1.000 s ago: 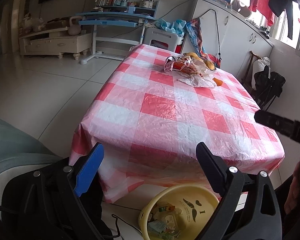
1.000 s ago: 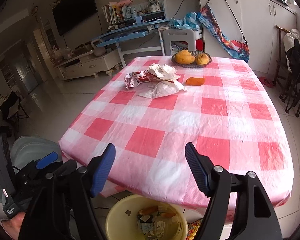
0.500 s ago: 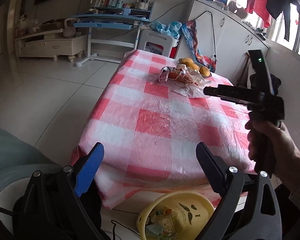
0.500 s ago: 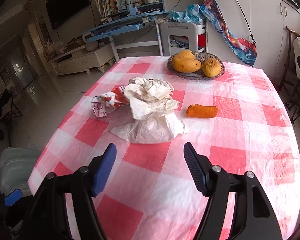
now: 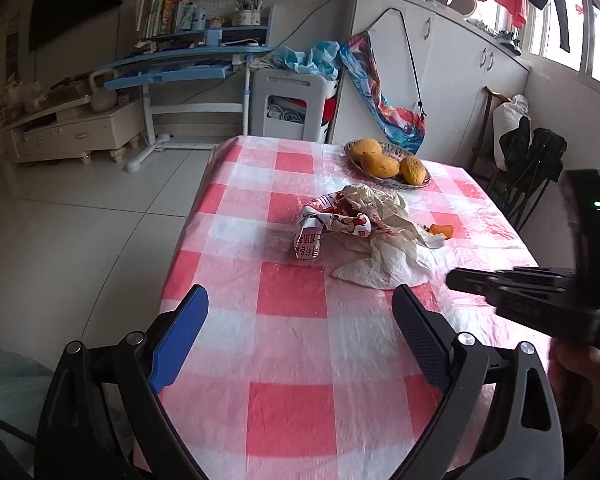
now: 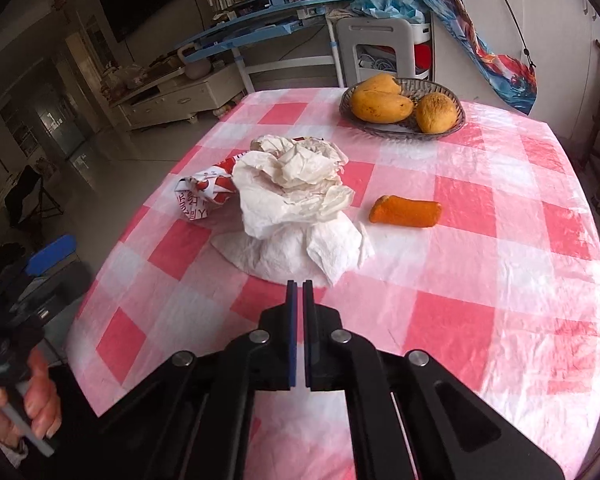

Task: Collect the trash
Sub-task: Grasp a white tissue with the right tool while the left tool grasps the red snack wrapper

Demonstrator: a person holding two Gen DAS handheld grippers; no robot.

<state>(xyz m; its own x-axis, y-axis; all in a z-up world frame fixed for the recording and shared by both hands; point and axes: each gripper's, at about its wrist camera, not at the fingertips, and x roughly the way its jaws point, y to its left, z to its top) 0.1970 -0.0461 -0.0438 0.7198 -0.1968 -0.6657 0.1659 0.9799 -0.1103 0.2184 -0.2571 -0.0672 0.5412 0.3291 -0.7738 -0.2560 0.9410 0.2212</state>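
Crumpled white paper [image 6: 296, 196] lies on the red-and-white checked table [image 6: 480, 264], with a red-and-white printed wrapper [image 6: 204, 194] at its left and an orange peel [image 6: 406, 211] at its right. They also show in the left wrist view: paper [image 5: 384, 240], wrapper [image 5: 332, 226], peel [image 5: 440, 230]. My right gripper [image 6: 299, 286] is shut and empty, its tips just short of the paper's near edge. My left gripper [image 5: 300, 316] is open and empty over the table's near part.
A wicker basket [image 6: 404, 124] with mangoes stands at the table's far side. The right gripper's body [image 5: 540, 292] shows at the right of the left wrist view. A desk, a white cart and cabinets stand behind the table.
Both grippers have moved forward over the table toward the trash. My right gripper has gone from open to shut. The yellow bin below the table edge has left view.
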